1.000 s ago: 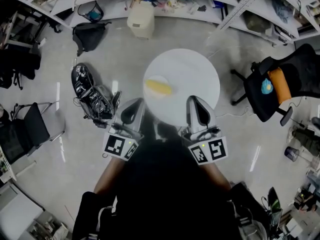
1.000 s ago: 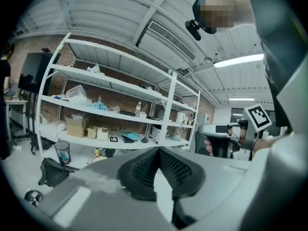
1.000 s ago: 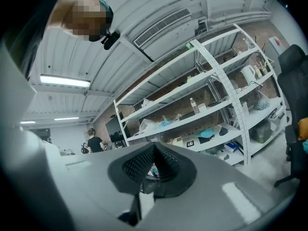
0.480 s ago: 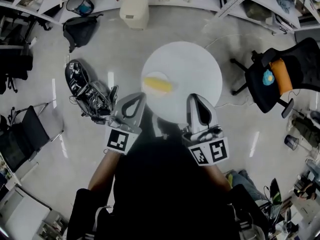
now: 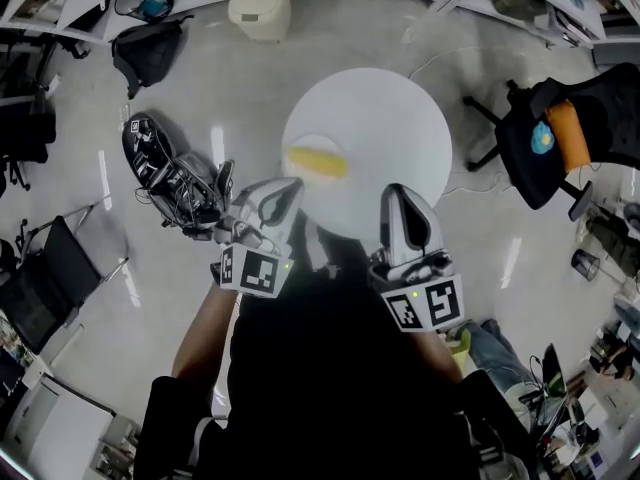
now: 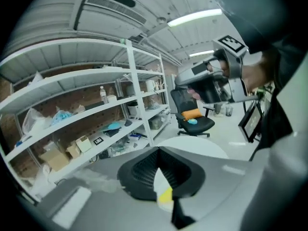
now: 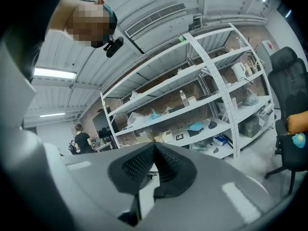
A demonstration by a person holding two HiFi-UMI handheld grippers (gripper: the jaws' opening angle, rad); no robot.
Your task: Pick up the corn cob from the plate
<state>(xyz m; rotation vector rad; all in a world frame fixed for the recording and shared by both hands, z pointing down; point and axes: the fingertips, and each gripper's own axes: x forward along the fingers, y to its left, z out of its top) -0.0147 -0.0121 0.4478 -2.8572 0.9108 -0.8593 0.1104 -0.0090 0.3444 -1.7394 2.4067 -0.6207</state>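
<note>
A yellow corn cob lies on a small white plate at the left of a round white table. My left gripper hangs just short of the plate's near edge, jaws shut and holding nothing. Between its jaws in the left gripper view, a bit of the corn cob and the plate show. My right gripper is over the table's near edge, to the right of the plate. In its own view its jaws meet at the tips and hold nothing. It also appears in the left gripper view.
A black office chair with an orange cushion stands right of the table. Black gear lies on the floor at the left, and a folding chair is further left. White shelving and a pale bin line the far side.
My left gripper has dropped, rolled, and moved closer to the plate. The right gripper has sunk a little. The table now sits higher in the head view.
</note>
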